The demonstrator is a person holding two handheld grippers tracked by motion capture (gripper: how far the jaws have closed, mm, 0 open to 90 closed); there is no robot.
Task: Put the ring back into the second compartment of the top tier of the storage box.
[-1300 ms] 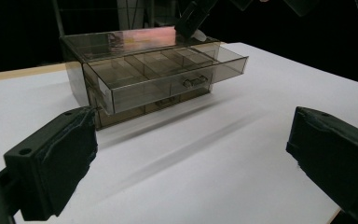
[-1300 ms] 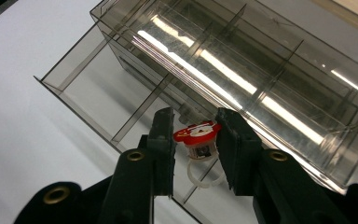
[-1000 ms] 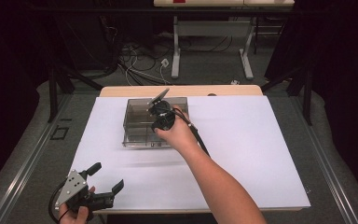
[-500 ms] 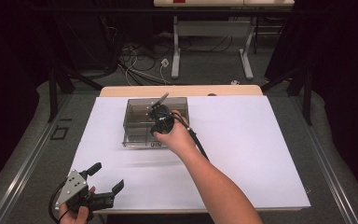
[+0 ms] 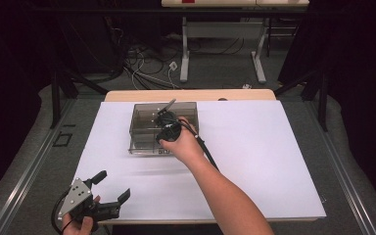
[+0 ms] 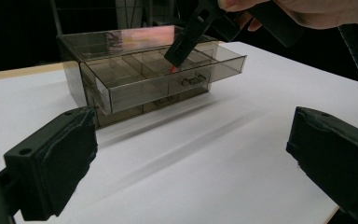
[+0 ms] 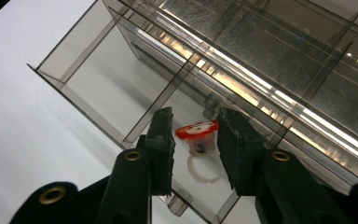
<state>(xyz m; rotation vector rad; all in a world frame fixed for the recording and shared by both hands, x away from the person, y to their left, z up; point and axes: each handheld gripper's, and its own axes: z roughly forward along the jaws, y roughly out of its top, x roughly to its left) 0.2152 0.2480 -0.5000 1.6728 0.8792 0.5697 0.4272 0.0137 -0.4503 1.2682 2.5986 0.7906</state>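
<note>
A smoky clear drawer box (image 5: 188,108) stands at the table's far middle, with its top drawer (image 7: 81,100) pulled out toward me. My right gripper (image 5: 160,116) hangs tilted over that drawer. Between its slightly parted jaws sits a small red-capped piece (image 7: 196,131) with a pale ring under it. The piece is blurred and lies in a divided compartment, not clamped. It shows as a red speck (image 6: 172,69) under the right gripper's jaw (image 6: 186,39). My left gripper (image 5: 113,185) stands open near the table's front left corner, holding nothing.
The white table top (image 5: 254,147) spreads wide to the right of the box. The lower drawers (image 6: 186,83) hold small parts. The right gripper's cable (image 5: 206,154) runs along the forearm. Desk legs and floor cables lie beyond the far edge.
The right hand has shifted slightly left and settled over the open drawer. The left gripper has stayed where it was.
</note>
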